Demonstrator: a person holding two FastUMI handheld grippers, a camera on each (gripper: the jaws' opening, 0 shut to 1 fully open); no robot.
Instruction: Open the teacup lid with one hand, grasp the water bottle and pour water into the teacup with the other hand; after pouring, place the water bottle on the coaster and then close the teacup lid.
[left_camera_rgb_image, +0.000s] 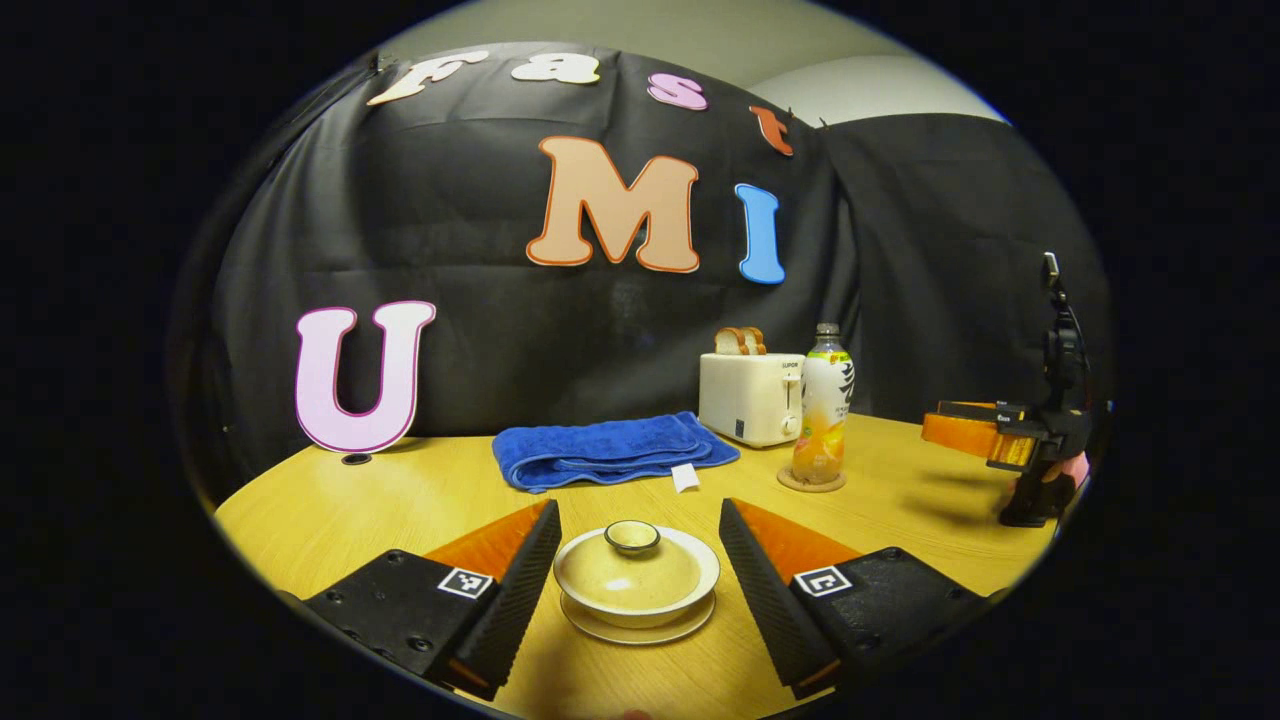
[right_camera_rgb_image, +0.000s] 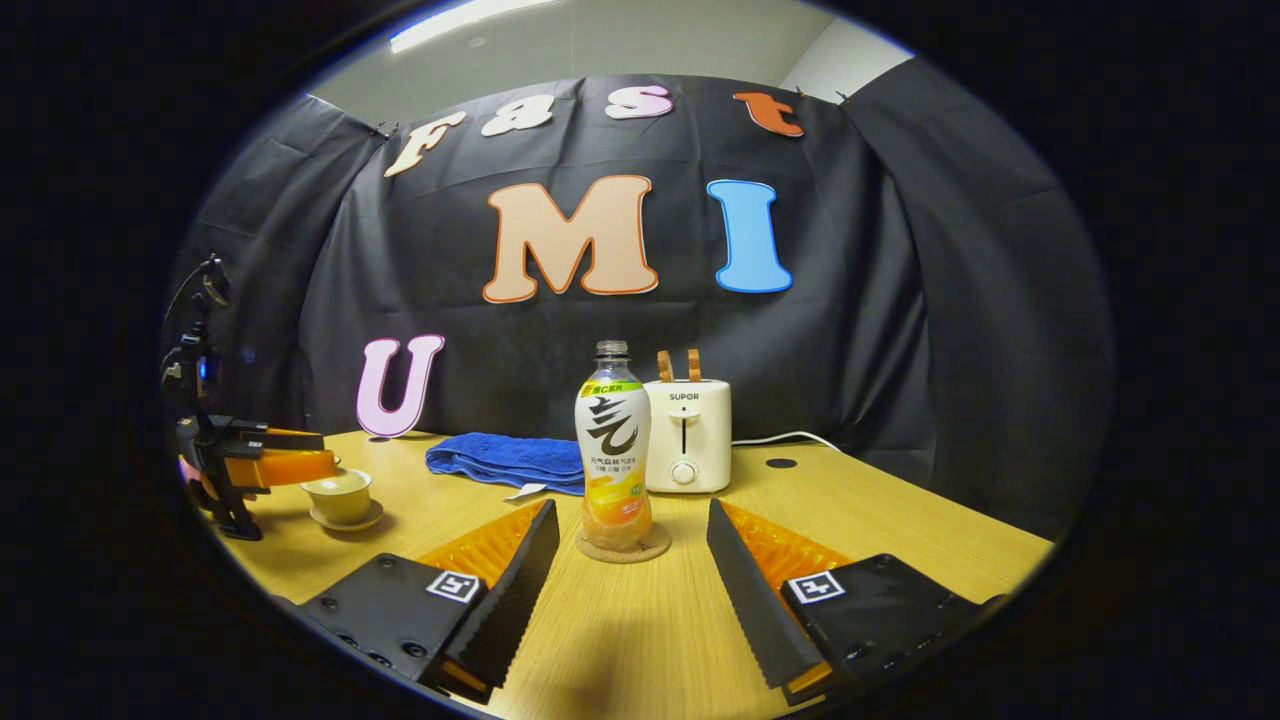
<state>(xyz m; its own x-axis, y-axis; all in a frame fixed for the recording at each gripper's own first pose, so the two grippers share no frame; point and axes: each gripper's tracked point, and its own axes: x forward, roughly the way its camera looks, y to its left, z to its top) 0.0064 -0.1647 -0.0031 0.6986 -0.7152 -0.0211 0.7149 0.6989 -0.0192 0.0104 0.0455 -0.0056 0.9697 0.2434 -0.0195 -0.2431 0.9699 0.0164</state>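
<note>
Two sets of tongs, both spread wide and holding nothing: left tongs (left_camera_rgb_image: 637, 575) straddle the teacup (left_camera_rgb_image: 636, 585), lid (left_camera_rgb_image: 634, 560) on, knob dead centre btwn the fingers, cup sits on the counter (left_camera_rgb_image: 330, 510) just ahead. Right tongs (right_camera_rgb_image: 630, 570) face the water bottle (right_camera_rgb_image: 612, 450), upright on its coaster (right_camera_rgb_image: 624, 548), straight ahead, a bit beyond the tips. Lid looks like 1st job, so left is nearer; needs to dip and close on the knob.
</note>
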